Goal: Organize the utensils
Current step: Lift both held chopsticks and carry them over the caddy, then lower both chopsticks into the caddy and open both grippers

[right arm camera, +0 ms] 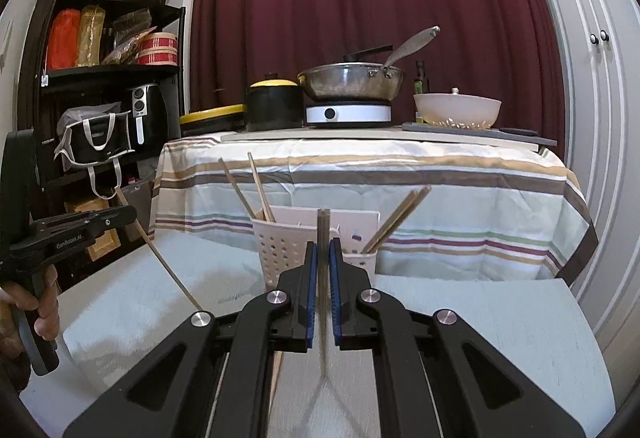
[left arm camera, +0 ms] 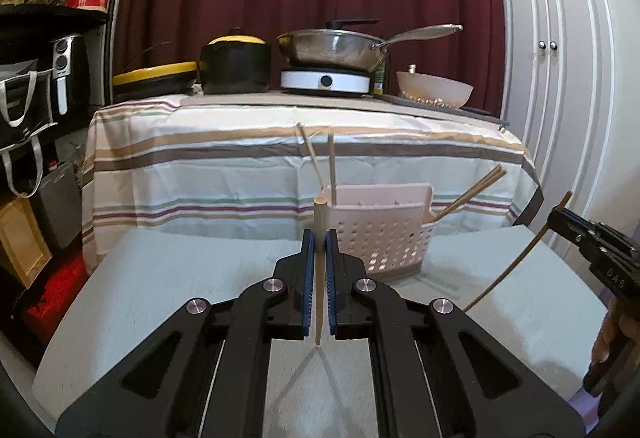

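Observation:
My left gripper (left arm camera: 319,238) is shut on a light wooden chopstick (left arm camera: 319,278) held upright above the pale tabletop (left arm camera: 160,298). My right gripper (right arm camera: 323,250) is shut on a darker wooden chopstick (right arm camera: 323,298), also upright; it shows from the side in the left wrist view (left arm camera: 520,258). A white perforated utensil basket (left arm camera: 384,238) stands just beyond both grippers on the table, also in the right wrist view (right arm camera: 280,246). It holds two light chopsticks (left arm camera: 320,158) at its left end and two darker ones (left arm camera: 476,188) leaning out at its right.
Behind the basket is a higher table with a striped cloth (left arm camera: 240,166), carrying a black pot (left arm camera: 236,66), a steel pan on a hotplate (left arm camera: 332,50) and a bowl (left arm camera: 434,88). A dark shelf unit (right arm camera: 100,98) stands left, white cabinet doors (right arm camera: 600,118) right.

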Motion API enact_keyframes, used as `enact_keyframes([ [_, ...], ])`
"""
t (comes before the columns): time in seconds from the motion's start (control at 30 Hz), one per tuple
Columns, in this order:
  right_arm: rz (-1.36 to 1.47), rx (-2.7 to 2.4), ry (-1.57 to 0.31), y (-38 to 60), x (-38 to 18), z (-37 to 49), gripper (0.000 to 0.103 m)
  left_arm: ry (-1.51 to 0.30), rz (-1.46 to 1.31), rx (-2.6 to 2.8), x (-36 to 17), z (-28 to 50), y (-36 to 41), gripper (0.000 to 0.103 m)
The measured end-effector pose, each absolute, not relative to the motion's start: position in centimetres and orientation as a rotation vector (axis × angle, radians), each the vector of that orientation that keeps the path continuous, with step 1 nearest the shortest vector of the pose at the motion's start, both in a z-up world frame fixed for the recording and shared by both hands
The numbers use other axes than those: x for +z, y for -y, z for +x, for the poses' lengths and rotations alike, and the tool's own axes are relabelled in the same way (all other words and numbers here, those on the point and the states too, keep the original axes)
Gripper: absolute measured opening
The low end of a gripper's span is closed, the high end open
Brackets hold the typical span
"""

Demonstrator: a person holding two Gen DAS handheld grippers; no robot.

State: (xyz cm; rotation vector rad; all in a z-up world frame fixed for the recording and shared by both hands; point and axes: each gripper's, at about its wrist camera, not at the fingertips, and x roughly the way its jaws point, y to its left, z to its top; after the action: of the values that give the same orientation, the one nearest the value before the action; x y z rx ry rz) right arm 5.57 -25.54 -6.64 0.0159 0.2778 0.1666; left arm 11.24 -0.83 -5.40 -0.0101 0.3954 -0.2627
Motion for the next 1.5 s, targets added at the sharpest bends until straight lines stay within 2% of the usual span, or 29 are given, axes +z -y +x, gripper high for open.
enact_keyframes([
  [0.47,0.032,0.203,-0.107,26.6,0.5,8.5,0.007,-0.275,-0.017,-0.377,2.7,14.8,3.3,0.006],
  [0.7,0.038,0.207,-0.036,26.9,2.8,12.3,0.007,-0.248,-0.014,-0.371,4.6,18.4,4.9,0.006],
  [1.1,0.014,0.175,-0.087,26.5,0.0,19.3,0.007,-0.275,-0.052,-0.378,4.1,23.9,6.4,0.006],
  [1.5,0.004,0.164,-0.128,26.5,-1.6,21.0,0.007,-0.211,-0.034,-0.370,5.6,25.1,7.2,0.006],
])
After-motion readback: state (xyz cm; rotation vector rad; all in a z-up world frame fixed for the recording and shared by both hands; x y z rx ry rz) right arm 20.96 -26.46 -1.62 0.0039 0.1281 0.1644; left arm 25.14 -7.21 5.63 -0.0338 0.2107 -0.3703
